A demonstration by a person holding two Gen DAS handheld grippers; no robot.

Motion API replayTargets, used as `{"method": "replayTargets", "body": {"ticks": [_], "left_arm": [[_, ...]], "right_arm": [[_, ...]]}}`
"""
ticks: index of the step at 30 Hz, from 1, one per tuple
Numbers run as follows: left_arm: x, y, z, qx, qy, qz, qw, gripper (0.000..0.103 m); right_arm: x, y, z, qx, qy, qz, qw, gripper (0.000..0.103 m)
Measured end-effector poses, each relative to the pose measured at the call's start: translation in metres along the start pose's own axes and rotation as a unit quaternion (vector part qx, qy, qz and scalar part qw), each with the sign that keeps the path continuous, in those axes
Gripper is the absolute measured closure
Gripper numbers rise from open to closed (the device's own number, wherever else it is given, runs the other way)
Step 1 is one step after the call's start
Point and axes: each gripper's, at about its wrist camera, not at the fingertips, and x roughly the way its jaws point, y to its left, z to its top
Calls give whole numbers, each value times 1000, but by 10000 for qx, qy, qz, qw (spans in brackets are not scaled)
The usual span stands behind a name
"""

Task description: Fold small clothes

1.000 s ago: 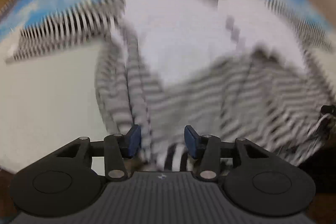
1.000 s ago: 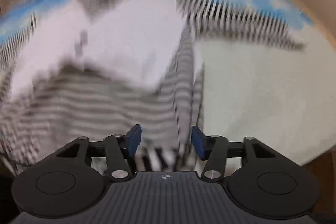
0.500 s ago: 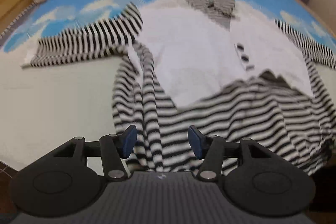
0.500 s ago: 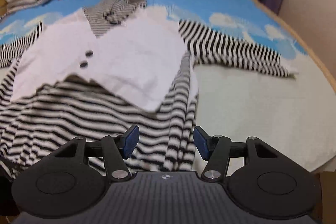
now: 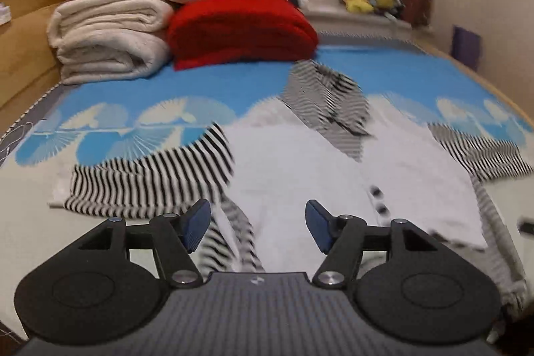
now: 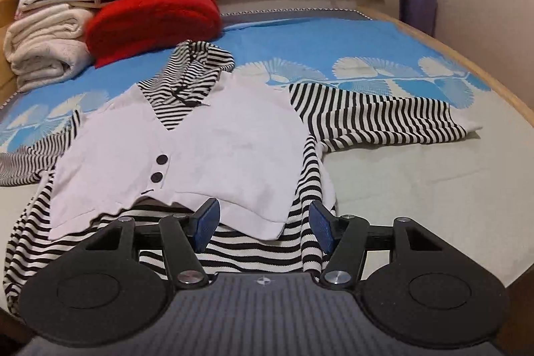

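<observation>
Both the right claw (image 6: 263,227) and the left claw (image 5: 257,224), open and empty, face the flat striped garment (image 6: 213,142), its sleeves spanning frame left to right, hem nearest.

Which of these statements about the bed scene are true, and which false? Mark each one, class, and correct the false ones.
1. Both sleeves of the dress lie spread out to the sides. True.
2. The right gripper is shut on the hem. False: its jaws are open and hold nothing.
3. A red blanket sits behind the dress, near the hood. True.
4. The white vest panel has four buttons. False: two dark buttons show.
5. The left gripper is open. True.
6. The dress is already folded in half. False: it lies flat and unfolded on the bed.
</observation>
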Motion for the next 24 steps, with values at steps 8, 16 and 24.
{"method": "replayTargets", "body": {"ticks": [8,16,24], "left_arm": [[66,83,64,-555,65,396,9977,35],[141,192,46,-1564,539,1075,9803,81],[177,281,10,-3276,715,1577,9288,55]], "right_arm": [[-24,9,41,-756,-894,-458,9921,42],[-12,25,100,-973,-1241,-209,9873,51],[44,93,141,-1365,-955,799,9828,79]]}}
